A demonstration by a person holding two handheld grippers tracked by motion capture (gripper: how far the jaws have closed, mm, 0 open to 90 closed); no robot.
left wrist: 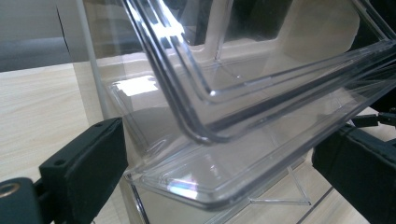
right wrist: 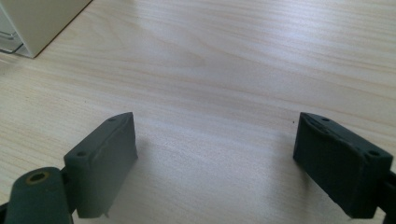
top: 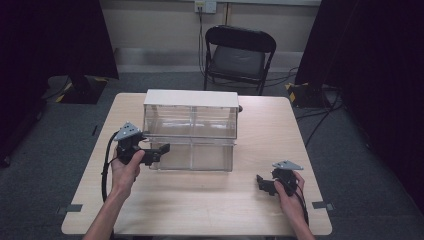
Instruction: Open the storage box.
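Observation:
A clear plastic drawer cabinet (top: pixel 190 100) with a white top stands on the wooden table (top: pixel 200 205). My left gripper (top: pixel 161 151) is at the cabinet's lower left drawer (top: pixel 172 157). In the left gripper view the left gripper (left wrist: pixel 219 172) is open, its jaws wide apart on either side of the transparent drawer front (left wrist: pixel 205 135), which tilts across the view. My right gripper (top: pixel 263 183) hovers low over the bare table near the front right, away from the cabinet. The right gripper (right wrist: pixel 215 154) is open with nothing between its jaws.
A black folding chair (top: pixel 239 55) stands beyond the table's far edge. Dark curtains hang at both sides. The cabinet's white corner (right wrist: pixel 32 23) shows at the top left of the right gripper view. Cables lie on the grey floor at the right.

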